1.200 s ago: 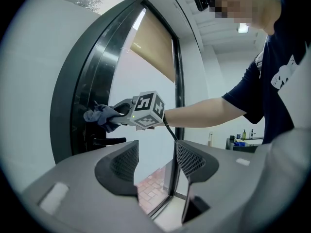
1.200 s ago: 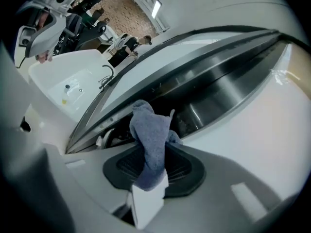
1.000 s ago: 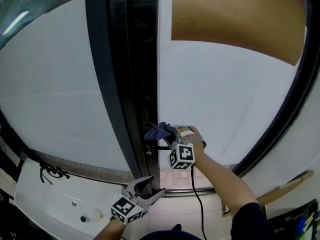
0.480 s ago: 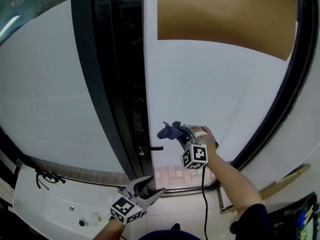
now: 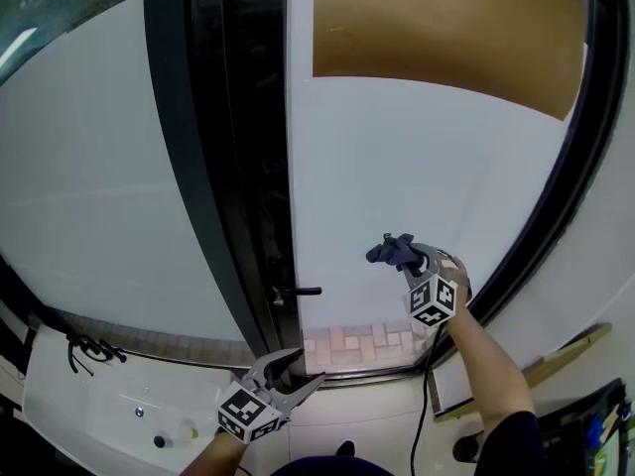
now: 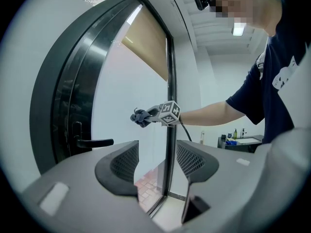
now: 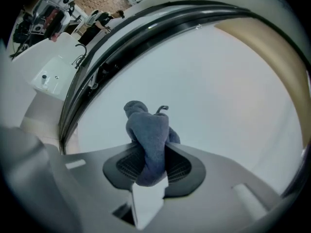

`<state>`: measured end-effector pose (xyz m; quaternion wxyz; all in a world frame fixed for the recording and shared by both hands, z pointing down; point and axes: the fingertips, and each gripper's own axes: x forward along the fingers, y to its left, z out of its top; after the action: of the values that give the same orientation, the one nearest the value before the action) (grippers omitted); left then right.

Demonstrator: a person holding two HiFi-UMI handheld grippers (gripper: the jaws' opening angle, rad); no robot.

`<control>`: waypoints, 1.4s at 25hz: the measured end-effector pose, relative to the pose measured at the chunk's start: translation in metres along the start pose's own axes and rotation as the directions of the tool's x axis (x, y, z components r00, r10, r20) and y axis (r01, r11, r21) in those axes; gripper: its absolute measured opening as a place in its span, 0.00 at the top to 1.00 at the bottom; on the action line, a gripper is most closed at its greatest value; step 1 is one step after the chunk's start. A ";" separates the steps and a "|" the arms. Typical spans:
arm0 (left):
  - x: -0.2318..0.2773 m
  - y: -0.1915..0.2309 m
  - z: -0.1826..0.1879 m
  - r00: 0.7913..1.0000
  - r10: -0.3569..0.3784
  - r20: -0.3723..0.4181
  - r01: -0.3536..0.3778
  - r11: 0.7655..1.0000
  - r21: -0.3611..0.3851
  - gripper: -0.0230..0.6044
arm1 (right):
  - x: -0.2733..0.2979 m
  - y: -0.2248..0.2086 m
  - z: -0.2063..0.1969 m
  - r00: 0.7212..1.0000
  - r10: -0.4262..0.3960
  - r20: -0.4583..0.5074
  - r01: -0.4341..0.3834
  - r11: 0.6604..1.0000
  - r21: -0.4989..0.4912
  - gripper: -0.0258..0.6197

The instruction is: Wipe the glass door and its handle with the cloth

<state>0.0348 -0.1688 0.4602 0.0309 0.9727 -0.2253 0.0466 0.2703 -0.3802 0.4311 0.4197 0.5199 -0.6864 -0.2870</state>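
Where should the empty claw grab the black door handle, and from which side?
Probably best to grab the handle by its long straight bar, near the middle. The bar lies level and sticks out sideways, so bring the open left claw straight at it from the front, one jaw above and one below. The right claw is busy holding the cloth.

Grey left hand-held gripper (image 5: 310, 367), perhaps navy sleeve (image 5: 511, 444)
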 end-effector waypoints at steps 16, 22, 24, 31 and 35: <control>-0.015 -0.006 0.001 0.999 0.034 0.002 -0.034 0.999 0.017 0.58 | -0.011 0.017 0.148 0.964 0.027 0.264 -0.024 1.000 -0.014 0.79; -0.028 -0.003 0.001 0.997 0.072 0.005 -0.072 0.997 0.016 0.58 | 0.018 0.054 0.216 0.947 0.093 0.306 -0.057 0.991 -0.124 0.79; -0.032 0.000 0.000 0.996 0.086 0.006 -0.086 0.996 0.013 0.58 | 0.026 0.059 0.216 0.952 0.102 0.290 -0.066 0.989 -0.134 0.79; -0.035 0.001 0.001 0.996 0.085 0.006 -0.085 0.996 0.012 0.58 | 0.026 0.043 0.166 0.973 0.076 0.220 -0.041 0.986 -0.159 0.80; -0.028 -0.004 0.001 0.998 0.063 0.005 -0.063 0.998 0.015 0.58 | 0.019 0.022 0.117 0.987 0.044 0.154 -0.022 0.990 -0.143 0.80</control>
<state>0.0112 -0.1531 0.4557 0.0218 0.9653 -0.2558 0.0473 0.1556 -0.3964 0.3979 0.4046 0.4533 -0.7040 -0.3676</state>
